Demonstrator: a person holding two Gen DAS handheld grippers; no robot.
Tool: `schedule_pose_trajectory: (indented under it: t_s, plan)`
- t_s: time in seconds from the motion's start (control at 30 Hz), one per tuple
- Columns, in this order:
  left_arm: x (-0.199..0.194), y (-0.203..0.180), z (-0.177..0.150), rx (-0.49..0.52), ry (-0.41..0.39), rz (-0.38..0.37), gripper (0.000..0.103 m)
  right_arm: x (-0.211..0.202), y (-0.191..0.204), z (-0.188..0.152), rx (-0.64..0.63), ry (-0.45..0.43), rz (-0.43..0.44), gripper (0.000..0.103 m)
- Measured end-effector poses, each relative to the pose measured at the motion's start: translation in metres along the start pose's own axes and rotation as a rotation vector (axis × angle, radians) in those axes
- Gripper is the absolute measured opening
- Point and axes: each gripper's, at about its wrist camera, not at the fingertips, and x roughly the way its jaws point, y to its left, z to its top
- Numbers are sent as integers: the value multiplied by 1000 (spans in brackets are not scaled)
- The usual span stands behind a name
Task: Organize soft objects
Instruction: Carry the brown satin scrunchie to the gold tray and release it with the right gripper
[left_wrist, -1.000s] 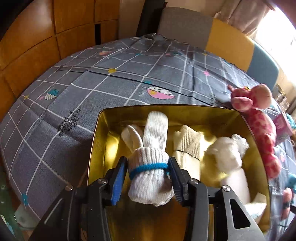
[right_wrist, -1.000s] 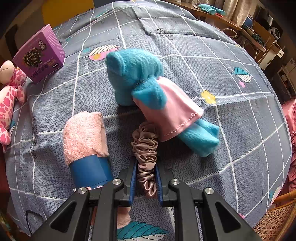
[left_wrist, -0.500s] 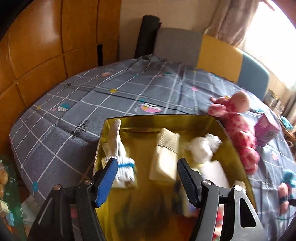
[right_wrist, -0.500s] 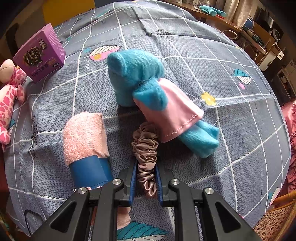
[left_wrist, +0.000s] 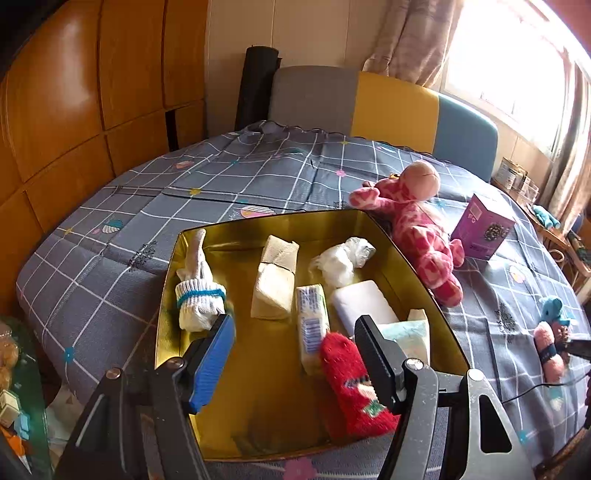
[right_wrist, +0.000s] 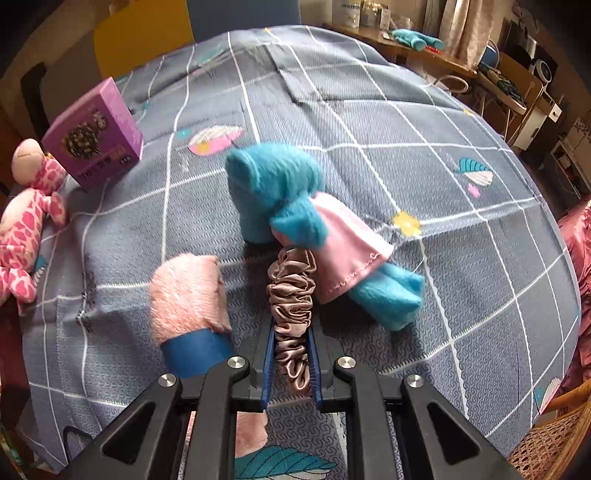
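Note:
In the left wrist view a gold tin (left_wrist: 402, 254) holds a white rolled sock with a blue band (left_wrist: 197, 295), a cream cloth (left_wrist: 275, 280), a white bundle (left_wrist: 341, 262), a white pad (left_wrist: 364, 306) and a red sock (left_wrist: 354, 384). My left gripper (left_wrist: 295, 332) is open and empty above the tin's near part. In the right wrist view my right gripper (right_wrist: 291, 354) is shut on a beige satin scrunchie (right_wrist: 291, 291), lifted off the cloth. A blue plush in a pink dress (right_wrist: 295, 218) and a pink rolled towel with a blue band (right_wrist: 188, 302) lie beside it.
A pink spotted giraffe plush (left_wrist: 417, 225) and a purple box (left_wrist: 482, 232) lie right of the tin; both show in the right wrist view too, giraffe (right_wrist: 26, 221) and box (right_wrist: 94, 134). A bench backrest (left_wrist: 388, 107) stands behind the table.
My left gripper let go of the white sock in the tin, opened and drew back and up. My right gripper stayed shut on the scrunchie and rose a little.

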Motion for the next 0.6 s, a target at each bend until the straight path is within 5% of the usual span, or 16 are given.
schedule_pose_trajectory:
  t_s: [0.3,0.6]
  plan:
    - [-3,-2,-7,3,7,-15,68,-36,12,-4,-25,-151,59,13]
    - [-4,2,-10,-15,15,-29,68,-86,80,-3,-156,-248,214,13]
